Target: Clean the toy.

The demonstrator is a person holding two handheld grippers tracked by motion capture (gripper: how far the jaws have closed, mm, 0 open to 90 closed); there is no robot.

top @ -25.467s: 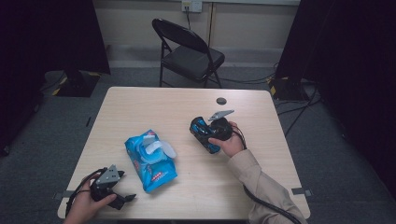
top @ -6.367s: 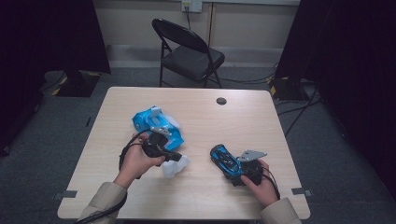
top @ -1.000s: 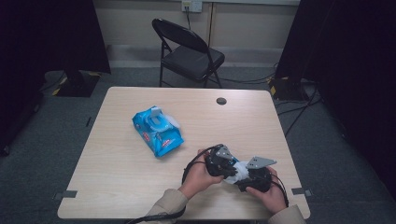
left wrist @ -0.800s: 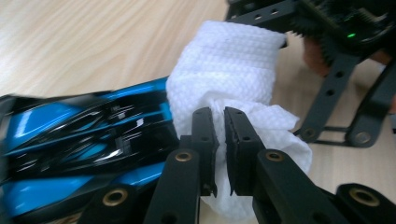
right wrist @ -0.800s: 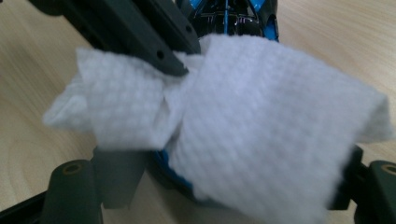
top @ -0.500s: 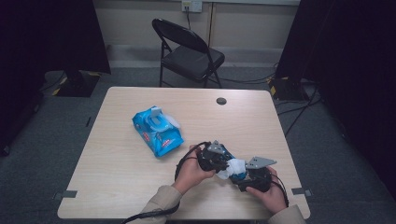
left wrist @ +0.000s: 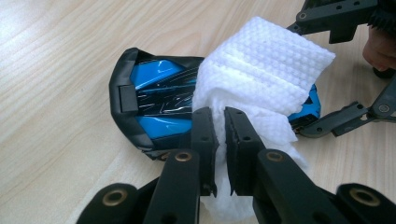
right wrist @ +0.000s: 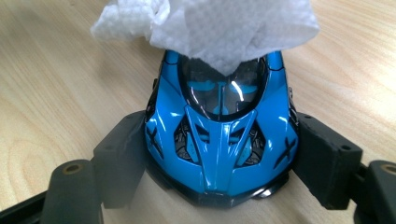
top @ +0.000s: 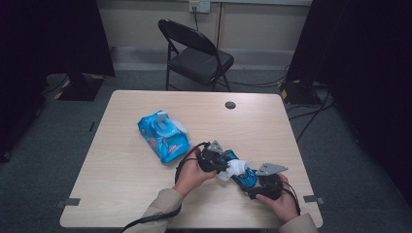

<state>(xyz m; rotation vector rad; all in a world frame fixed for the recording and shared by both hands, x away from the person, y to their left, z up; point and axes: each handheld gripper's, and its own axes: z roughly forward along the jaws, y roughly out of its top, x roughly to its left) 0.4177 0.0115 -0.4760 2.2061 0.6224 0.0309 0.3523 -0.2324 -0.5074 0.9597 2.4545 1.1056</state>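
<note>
- My left gripper point(left wrist: 220, 135) pinches a white wipe point(left wrist: 261, 79), draped over the blue toy car point(top: 241, 171).
- My right gripper point(right wrist: 219, 163) clamps the car's sides, near the table's front right.
- Light wood table point(top: 121, 184), blue wipes pack point(top: 163, 136) left of centre, small black disc point(top: 230, 105) at far edge.
- Grey carpet, black folding chair point(top: 197, 56) behind, dark curtains both sides.

Black fingers point(left wrist: 205, 135), tan sleeves point(top: 158, 211)
</note>
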